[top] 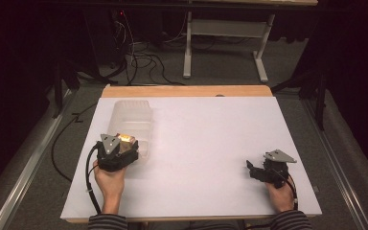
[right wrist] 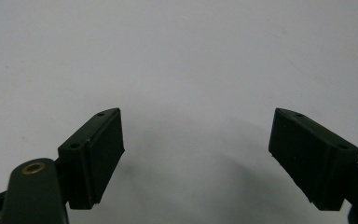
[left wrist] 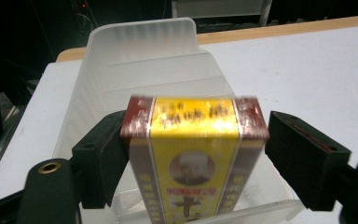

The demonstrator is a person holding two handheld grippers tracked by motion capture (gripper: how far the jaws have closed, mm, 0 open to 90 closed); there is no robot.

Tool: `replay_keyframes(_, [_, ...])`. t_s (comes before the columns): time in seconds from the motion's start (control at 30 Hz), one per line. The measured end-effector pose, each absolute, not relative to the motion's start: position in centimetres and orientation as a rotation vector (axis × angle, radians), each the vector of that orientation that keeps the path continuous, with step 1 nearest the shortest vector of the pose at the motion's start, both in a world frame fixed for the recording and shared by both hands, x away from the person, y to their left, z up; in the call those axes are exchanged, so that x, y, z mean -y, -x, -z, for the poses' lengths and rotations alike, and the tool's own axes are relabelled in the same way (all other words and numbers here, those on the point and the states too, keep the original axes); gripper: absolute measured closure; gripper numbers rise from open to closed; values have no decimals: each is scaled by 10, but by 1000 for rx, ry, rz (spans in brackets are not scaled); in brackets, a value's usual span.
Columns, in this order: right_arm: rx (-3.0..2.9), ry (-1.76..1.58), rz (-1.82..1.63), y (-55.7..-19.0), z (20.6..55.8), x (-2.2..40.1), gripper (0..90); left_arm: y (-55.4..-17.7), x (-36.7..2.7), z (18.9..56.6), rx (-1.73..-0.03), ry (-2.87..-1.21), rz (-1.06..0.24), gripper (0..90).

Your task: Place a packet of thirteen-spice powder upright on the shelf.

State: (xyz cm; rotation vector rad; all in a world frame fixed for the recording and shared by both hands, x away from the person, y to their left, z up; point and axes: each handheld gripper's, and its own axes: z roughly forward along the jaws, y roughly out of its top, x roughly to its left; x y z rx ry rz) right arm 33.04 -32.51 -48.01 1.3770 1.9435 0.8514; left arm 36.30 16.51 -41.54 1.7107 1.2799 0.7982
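A clear plastic bin (top: 133,122) lies near the left edge of the white bench (top: 206,143), running from the far-left corner toward the middle of that side. The person's left hand (top: 109,182) holds the left gripper (top: 123,143) at the bin's near end.

In the left gripper view, a red and yellow carton (left wrist: 193,154) with printed characters and a small portrait stands upright between the 2 black jaws, over the near end of the bin (left wrist: 140,60). The left gripper (left wrist: 193,158) has its jaws spread: a clear gap shows between the carton and the pad on the right of that view, while the pad on the left sits against, or just beside, the carton's red side; I cannot tell which. The carton looks blurred. Its lower end is behind the bin's near wall, and whether it rests on the bin floor cannot be made out. In the high view the carton (top: 126,139) shows as a bright yellow patch just past the gripper's grey plate.

The right hand (top: 281,195) holds the right gripper (top: 250,168) near the bench's near-right corner, well apart from the bin. In the right gripper view, the right gripper (right wrist: 196,154) has its jaws wide apart over bare bench (right wrist: 182,56), with nothing between them.
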Motion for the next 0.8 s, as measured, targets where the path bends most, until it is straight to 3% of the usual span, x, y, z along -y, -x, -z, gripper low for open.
replay_keyframes(0.8, [-1947, -1376, -852, -331, 480, 325, 182, -337, -161, 389, -1187, -1685, -830, 211])
